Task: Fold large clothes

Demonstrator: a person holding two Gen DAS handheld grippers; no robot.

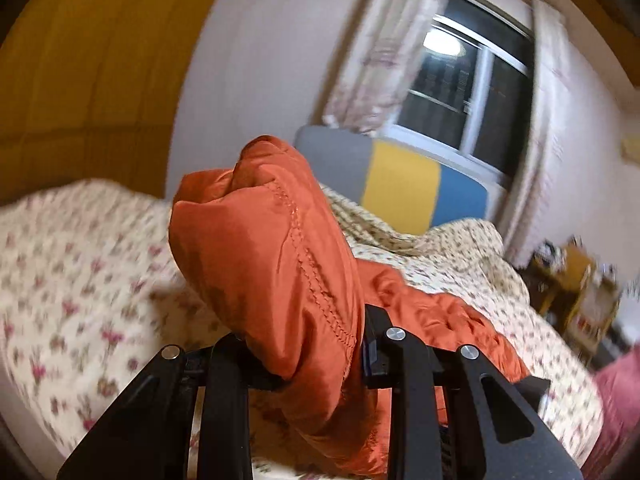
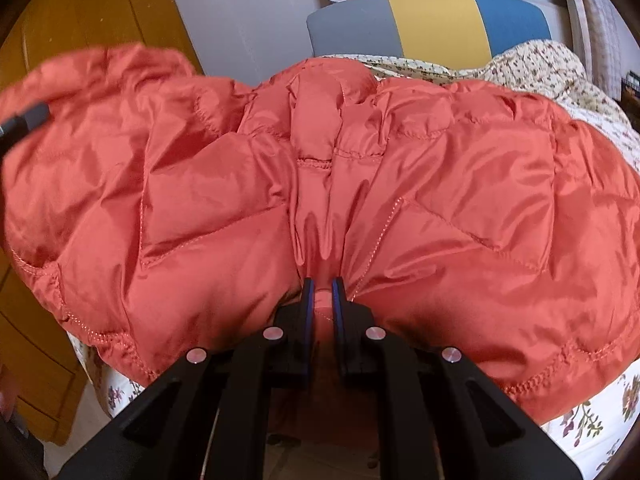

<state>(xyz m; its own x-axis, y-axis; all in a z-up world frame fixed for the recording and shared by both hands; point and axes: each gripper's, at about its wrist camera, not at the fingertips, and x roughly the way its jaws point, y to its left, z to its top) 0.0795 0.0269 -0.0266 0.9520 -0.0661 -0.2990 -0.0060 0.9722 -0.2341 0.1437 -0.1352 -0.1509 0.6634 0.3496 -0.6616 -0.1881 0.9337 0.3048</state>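
Both pairs of fingers are pinching cloth. Nearest in the right wrist view, the right gripper (image 2: 320, 292) has its blue-edged pads nearly together on a thin fold at the near hem of the orange puffer jacket (image 2: 360, 200). In the left wrist view the left gripper (image 1: 320, 356) is clamped on a thicker bunch of the same jacket (image 1: 272, 248), which bulges up above the jaws like a raised corner; its dark tip also shows at the left edge of the right view (blurred, so little detail).

Beyond the grippers the jacket spreads quilted and puffy across the near part of the bed, over the floral bedspread (image 1: 80, 248), with one end draped toward the left edge. Farther back lie a rumpled floral quilt (image 2: 560, 64), the grey, yellow and blue headboard (image 1: 404, 188), then the window (image 1: 472, 92).

The risk I see is slip — the shell looks slick and the filling is springy, so a lifted bunch could squeeze out of the left pinch mid-fold. The right grip holds only a thin pleat; a hard pull across could drag the whole jacket instead of creasing it, or tip it off the bed's near edge.
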